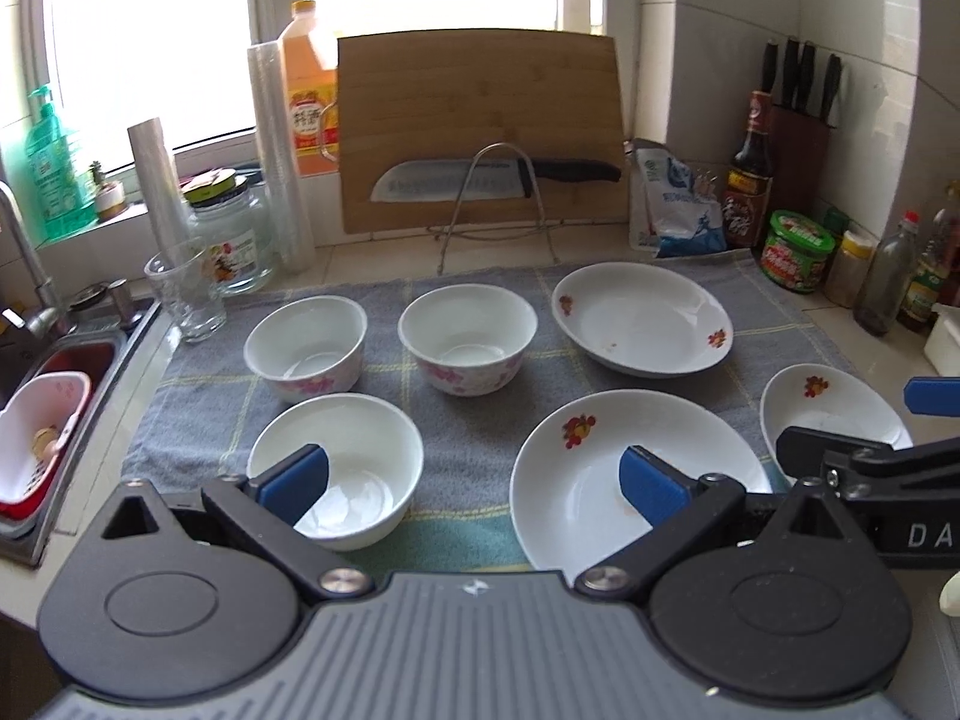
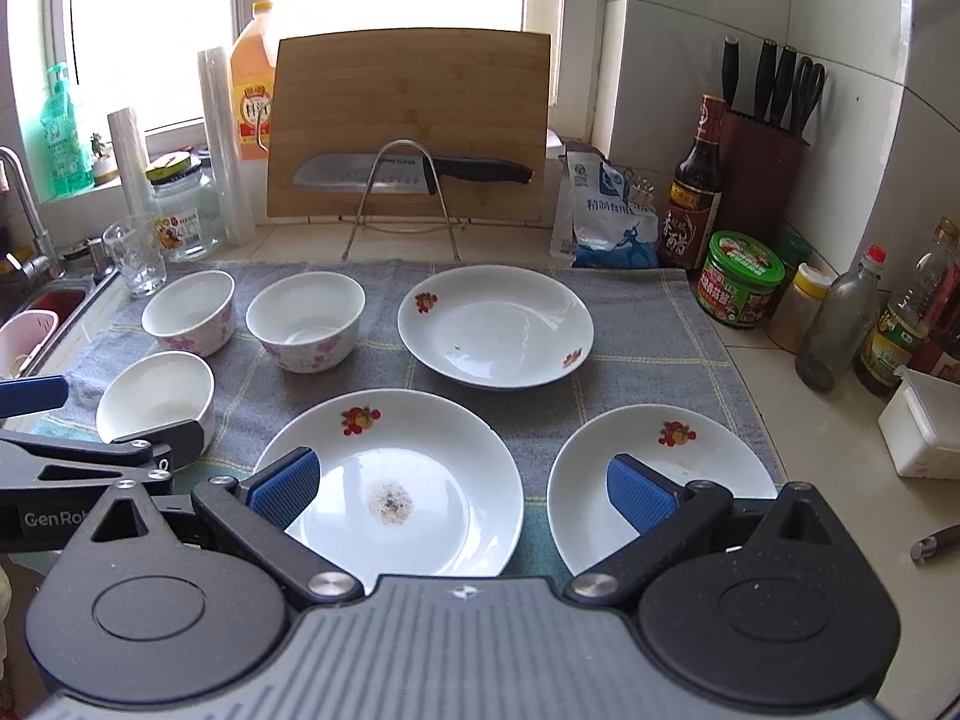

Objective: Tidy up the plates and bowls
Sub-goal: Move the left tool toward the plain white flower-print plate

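Right wrist view showed three white plates and three white bowls spread on a grey checked towel (image 2: 630, 324) over the counter. The near-centre plate (image 2: 414, 462) held a small speckled patch of residue in its middle; the far plate (image 2: 498, 330) carried a tiny dark speck, and the right plate (image 2: 690, 468) looked bare apart from its fruit print. All three bowls appeared empty: a plain one (image 2: 156, 402) at the near left, and two with pink flowers behind it, the left flowered bowl (image 2: 189, 312) and the right flowered bowl (image 2: 306, 321).

The right gripper (image 2: 465, 492) hovered with its blue pads spread wide, holding nothing, one pad over the near-centre plate's left rim, the other over the right plate's left edge. In the left wrist view the left gripper (image 1: 474, 480) was likewise spread and empty (one pad over the plain bowl, the other over the near-centre plate).

Behind the towel stood a bamboo cutting board (image 2: 414, 120) with a knife (image 2: 408, 174) on a wire rack, a glass tumbler (image 2: 135, 258) and a lidded jar (image 2: 180, 210) toward the sink (image 1: 72, 360), which held a pink basket (image 1: 36, 438).
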The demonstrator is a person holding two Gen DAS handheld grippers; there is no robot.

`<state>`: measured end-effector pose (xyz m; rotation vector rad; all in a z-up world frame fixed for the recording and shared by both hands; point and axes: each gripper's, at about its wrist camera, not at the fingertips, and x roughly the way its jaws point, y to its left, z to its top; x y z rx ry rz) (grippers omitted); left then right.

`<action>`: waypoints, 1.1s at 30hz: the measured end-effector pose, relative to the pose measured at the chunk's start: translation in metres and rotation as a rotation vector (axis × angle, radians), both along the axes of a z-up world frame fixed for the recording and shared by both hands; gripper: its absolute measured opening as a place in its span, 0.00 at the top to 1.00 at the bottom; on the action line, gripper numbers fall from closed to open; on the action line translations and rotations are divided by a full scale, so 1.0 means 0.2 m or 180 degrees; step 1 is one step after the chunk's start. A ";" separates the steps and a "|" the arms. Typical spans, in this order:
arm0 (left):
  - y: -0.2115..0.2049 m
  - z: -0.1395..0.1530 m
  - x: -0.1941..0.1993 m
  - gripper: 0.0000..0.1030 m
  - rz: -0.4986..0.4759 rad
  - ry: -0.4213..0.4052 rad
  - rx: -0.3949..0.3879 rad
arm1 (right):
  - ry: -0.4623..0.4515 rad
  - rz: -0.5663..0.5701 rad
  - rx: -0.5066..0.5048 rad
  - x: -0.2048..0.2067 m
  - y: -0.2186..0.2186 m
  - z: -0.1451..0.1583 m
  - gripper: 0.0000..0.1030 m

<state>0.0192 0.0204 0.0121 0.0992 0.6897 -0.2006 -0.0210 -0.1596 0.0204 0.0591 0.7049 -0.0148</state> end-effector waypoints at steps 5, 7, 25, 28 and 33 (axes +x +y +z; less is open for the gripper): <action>0.03 0.00 0.04 0.01 -0.0214 -0.0063 -0.0119 | -0.0016 -0.0106 -0.0033 -0.03 -0.03 0.00 0.00; 0.03 -0.01 0.06 0.01 -0.0303 -0.0101 -0.0149 | 0.0030 -0.0174 -0.0054 -0.05 -0.05 -0.01 0.00; -0.15 -0.07 0.21 0.01 -0.0981 0.0090 -0.0605 | 0.0165 -0.0670 -0.0318 -0.19 -0.40 -0.28 0.00; -0.21 -0.08 0.25 0.01 -0.0975 0.0183 -0.0709 | 0.0199 -0.0615 -0.0389 -0.19 -0.48 -0.33 0.00; -0.31 -0.08 0.29 0.01 -0.0943 0.0069 -0.0677 | 0.0307 -0.0368 -0.0332 -0.17 -0.56 -0.46 0.00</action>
